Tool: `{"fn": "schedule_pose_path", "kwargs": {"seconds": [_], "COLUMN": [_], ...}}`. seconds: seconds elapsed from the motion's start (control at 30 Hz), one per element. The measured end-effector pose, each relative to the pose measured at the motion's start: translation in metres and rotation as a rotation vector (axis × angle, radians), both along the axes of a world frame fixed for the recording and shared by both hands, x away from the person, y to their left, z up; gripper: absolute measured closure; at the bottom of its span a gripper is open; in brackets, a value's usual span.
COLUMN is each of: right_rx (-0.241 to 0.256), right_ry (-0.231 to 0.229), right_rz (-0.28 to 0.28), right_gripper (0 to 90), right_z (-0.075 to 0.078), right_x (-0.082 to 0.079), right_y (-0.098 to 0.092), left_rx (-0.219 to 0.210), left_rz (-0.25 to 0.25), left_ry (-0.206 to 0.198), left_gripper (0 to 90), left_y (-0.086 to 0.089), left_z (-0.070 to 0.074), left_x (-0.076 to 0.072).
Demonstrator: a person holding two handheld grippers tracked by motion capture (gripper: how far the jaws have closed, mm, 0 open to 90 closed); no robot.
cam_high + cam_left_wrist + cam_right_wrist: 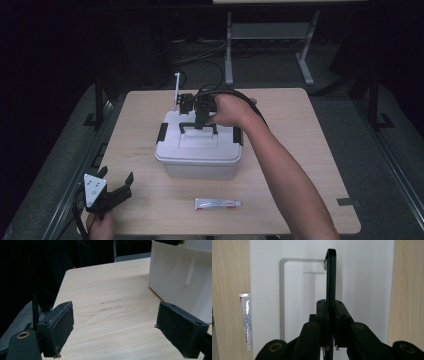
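A white plastic box [199, 152] with a lid and black side latches stands in the middle of the table. Its black carry handle [198, 127] is raised, and my right gripper [202, 121] is shut on it from above. In the right gripper view the handle [331, 275] runs upright between the closed pads [322, 312] over the white lid [367, 285]. My left gripper [118, 186] rests open near the table's front left corner, jaws wide apart over bare wood [112, 315], with the box wall [180, 280] to its right. A small white tube [218, 203] lies in front of the box.
The table [305, 150] is light wood with a dark floor all around. A thin white post [176, 90] stands behind the box. A grey table frame [270, 35] is farther back. The tube [246, 320] lies just beside the box edge.
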State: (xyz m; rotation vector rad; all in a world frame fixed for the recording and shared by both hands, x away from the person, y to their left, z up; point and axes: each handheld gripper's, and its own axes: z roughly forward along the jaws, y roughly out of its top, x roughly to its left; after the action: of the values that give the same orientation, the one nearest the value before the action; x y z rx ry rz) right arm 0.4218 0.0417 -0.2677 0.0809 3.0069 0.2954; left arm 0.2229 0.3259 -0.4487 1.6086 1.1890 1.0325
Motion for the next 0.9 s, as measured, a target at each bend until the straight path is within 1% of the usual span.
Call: {"fn": "schedule_pose_path", "kwargs": {"seconds": [0.2,0.3,0.47,0.57,0.8,0.83,0.9], "right_rx": [0.012,0.026,0.036,0.044,0.046,0.049,0.052], "right_ry": [0.005,0.008,0.009,0.004,-0.004,-0.008,-0.003], "right_rz": [-0.003,-0.008,-0.007,-0.003,-0.012,-0.014,-0.018], "right_gripper": [83.9,84.0,84.0,84.0,84.0,84.0,84.0], "right_z": [0.003,0.007,0.011,0.015,0.021,0.022,0.024], "right_x": [0.0,0.0,-0.003,-0.005,-0.006,-0.006,-0.006], "right_y": [-0.002,-0.004,-0.005,-0.007,-0.012,-0.013,-0.015], "left_rx": [0.0,-0.003,-0.006,-0.001,-0.002,0.004,0.003], "left_rz": [0.001,0.002,0.004,0.003,0.004,0.002,0.002], "left_ry": [-0.001,-0.001,-0.003,0.0,-0.003,0.0,0.001], "left_gripper": [13.6,13.5,13.5,13.6,13.6,13.6,13.5], "left_y": [0.0,0.0,0.0,-0.001,0.0,0.0,0.0], "left_z": [0.0,0.0,0.0,0.0,0.0,0.0,0.0], "left_x": [0.0,0.0,0.0,-0.001,0.0,0.0,0.0]}}
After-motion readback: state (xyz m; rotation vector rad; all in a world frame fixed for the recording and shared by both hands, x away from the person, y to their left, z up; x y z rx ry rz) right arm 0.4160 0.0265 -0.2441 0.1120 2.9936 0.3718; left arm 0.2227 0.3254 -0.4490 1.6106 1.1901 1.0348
